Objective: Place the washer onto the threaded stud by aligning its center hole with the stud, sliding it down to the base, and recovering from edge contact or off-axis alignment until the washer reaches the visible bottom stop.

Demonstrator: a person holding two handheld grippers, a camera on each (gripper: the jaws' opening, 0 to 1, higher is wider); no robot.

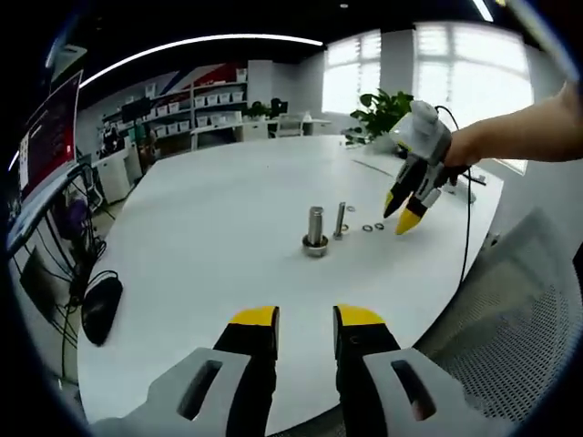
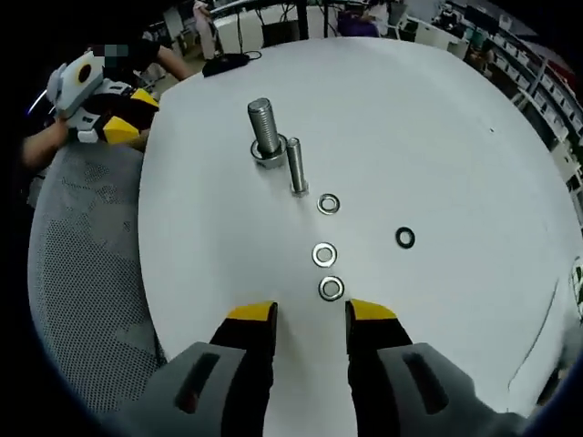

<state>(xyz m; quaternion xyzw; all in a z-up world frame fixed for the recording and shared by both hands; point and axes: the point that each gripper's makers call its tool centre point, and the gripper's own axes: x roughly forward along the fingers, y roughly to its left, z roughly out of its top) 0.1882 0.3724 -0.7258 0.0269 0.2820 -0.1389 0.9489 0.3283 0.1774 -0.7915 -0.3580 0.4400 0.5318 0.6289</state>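
Across the round white surface (image 2: 437, 118), the right gripper (image 2: 311, 319) is hovering spread and empty over the nearest silver washer (image 2: 331, 289); the left gripper (image 1: 305, 320) is waiting open. Off-axis descent probably risks snagging the thin threaded stud (image 2: 296, 167).

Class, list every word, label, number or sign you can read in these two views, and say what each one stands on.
None can be read.
The red screen at the left of the left gripper view carries pale lines, too blurred to read.
The bins on the shelves are too small to tell any labels.
The bolts and washers show no legible marks.
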